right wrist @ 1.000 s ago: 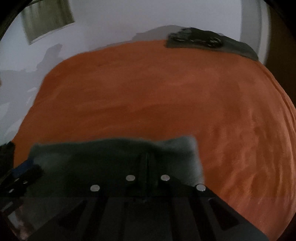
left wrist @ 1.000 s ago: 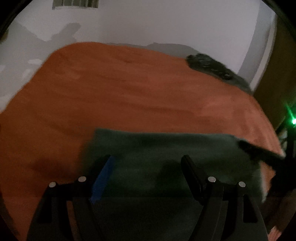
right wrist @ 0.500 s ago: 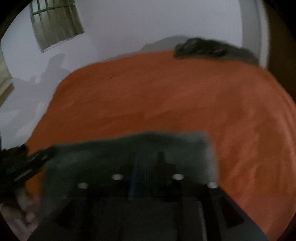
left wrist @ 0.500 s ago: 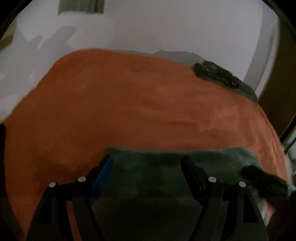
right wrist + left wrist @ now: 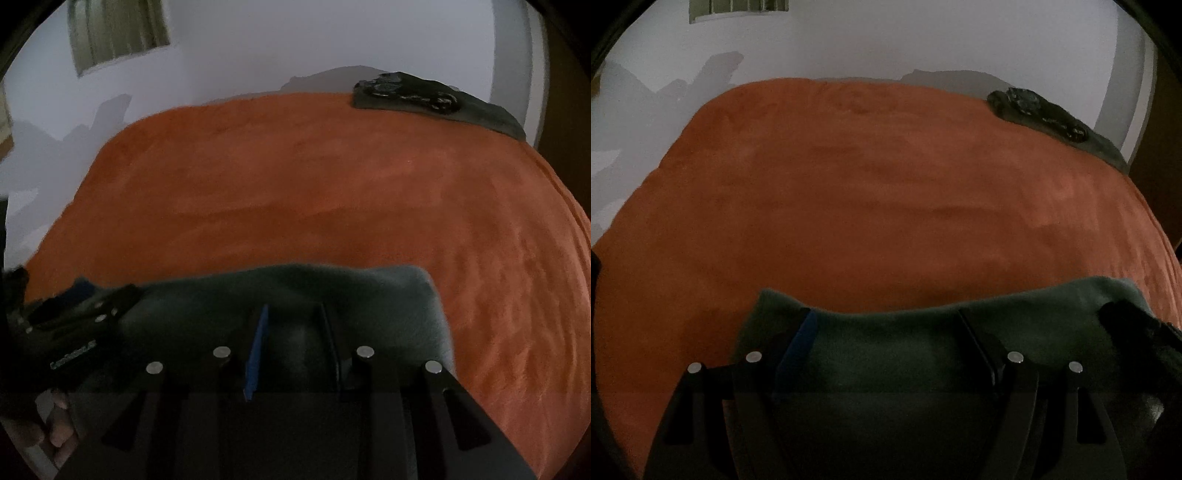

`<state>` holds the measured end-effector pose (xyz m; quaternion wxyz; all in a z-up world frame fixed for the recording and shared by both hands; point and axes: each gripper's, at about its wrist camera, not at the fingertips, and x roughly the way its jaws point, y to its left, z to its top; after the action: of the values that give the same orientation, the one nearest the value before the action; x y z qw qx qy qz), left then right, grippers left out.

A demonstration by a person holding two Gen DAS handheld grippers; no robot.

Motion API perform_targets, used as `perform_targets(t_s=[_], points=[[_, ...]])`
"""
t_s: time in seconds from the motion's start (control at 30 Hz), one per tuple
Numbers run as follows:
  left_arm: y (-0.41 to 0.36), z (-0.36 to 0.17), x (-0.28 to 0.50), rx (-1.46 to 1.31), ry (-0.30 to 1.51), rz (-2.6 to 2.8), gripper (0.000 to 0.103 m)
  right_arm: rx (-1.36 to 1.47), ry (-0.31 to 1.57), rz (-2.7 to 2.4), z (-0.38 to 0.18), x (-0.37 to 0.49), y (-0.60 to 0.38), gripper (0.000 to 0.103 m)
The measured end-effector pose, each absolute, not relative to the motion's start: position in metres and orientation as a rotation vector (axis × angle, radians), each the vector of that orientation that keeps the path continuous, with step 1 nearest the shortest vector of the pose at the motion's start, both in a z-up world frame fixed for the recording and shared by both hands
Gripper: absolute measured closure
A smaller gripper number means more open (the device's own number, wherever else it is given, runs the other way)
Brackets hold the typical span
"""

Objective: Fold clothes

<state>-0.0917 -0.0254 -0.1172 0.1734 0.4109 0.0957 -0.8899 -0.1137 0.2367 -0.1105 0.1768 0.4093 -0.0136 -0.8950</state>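
Right jaws now apart; grey-green cloth [image 5: 332,295] folded.

The left hand-held gripper [image 5: 886,321] hangs over a dark green garment [image 5: 905,347], its fingers spread wide apart. The garment lies on an orange bed cover [image 5: 868,192]. Far across the cover from the garment rests a dark clothing pile [image 5: 1045,114]. The right hand-held gripper [image 5: 1134,332] shows at the garment's right edge.
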Motion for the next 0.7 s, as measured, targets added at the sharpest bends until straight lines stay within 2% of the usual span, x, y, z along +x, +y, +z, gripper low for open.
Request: perform_targets(t_s=[0.07, 0.1, 0.27, 0.47, 0.7], points=[[-0.030, -0.117, -0.088, 1.146, 0.282, -2.517, 0.026, 1.175, -0.049, -2.543, -0.112, -0.117, 0.242, 0.101], [-0.032, -0.117, -0.086, 1.133, 0.289, -2.509, 0.026, 1.183, -0.052, -2.547, -0.113, -0.118, 0.245, 0.103], [-0.050, -0.130, -0.090, 1.179, 0.400, -2.474, 0.025, 1.225, -0.067, -2.570, -0.118, -0.123, 0.257, 0.103], [-0.050, -0.136, -0.098, 1.195, 0.392, -2.469, 0.023, 1.259, -0.022, -2.571, -0.124, -0.123, 0.250, 0.103], [-0.056, -0.142, -0.100, 1.234, 0.404, -2.444, 0.020, 1.251, -0.055, -2.561, -0.128, -0.130, 0.258, 0.103]])
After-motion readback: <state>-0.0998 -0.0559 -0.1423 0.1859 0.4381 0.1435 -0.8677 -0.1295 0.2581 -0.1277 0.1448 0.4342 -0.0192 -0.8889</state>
